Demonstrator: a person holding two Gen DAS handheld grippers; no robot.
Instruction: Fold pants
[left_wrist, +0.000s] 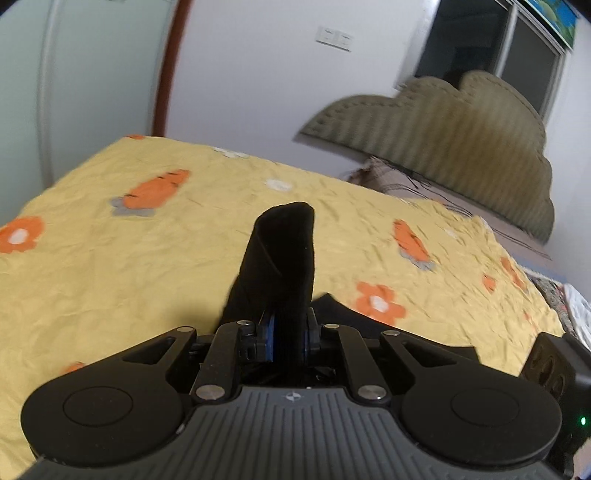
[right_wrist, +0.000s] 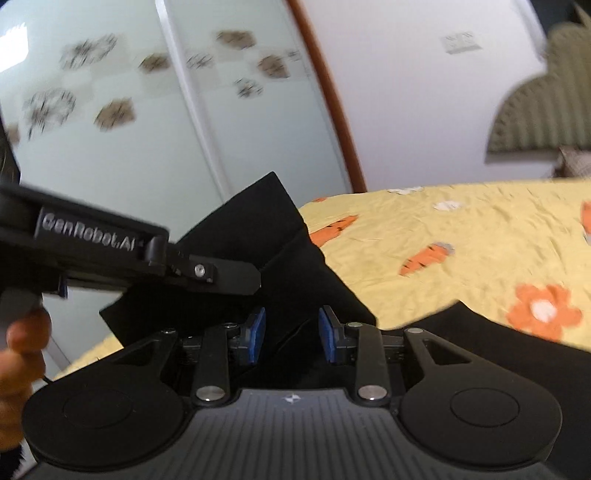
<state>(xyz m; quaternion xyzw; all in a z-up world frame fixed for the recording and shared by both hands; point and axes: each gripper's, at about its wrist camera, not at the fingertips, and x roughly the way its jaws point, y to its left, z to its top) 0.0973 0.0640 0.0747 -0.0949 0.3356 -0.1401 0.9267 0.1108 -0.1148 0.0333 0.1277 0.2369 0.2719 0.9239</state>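
The black pants (left_wrist: 280, 251) stand up in a folded flap from my left gripper (left_wrist: 290, 332), whose blue pads are shut on the cloth above the yellow bedspread (left_wrist: 147, 266). In the right wrist view the pants (right_wrist: 295, 258) hang lifted in front of me, with more black cloth (right_wrist: 487, 350) lying on the bed to the right. My right gripper (right_wrist: 291, 336) has its blue pads apart; black cloth lies in the gap, and the pads do not visibly press on it. The left gripper's fingers (right_wrist: 236, 280) reach into the raised cloth from the left, held by a hand (right_wrist: 22, 343).
The bedspread (right_wrist: 461, 240) carries orange carrots and flowers. An olive padded headboard (left_wrist: 443, 140) and a pillow (left_wrist: 391, 181) stand at the bed's far right. Pale sliding wardrobe doors (right_wrist: 110, 140) with a brown frame rise beyond the bed's left edge.
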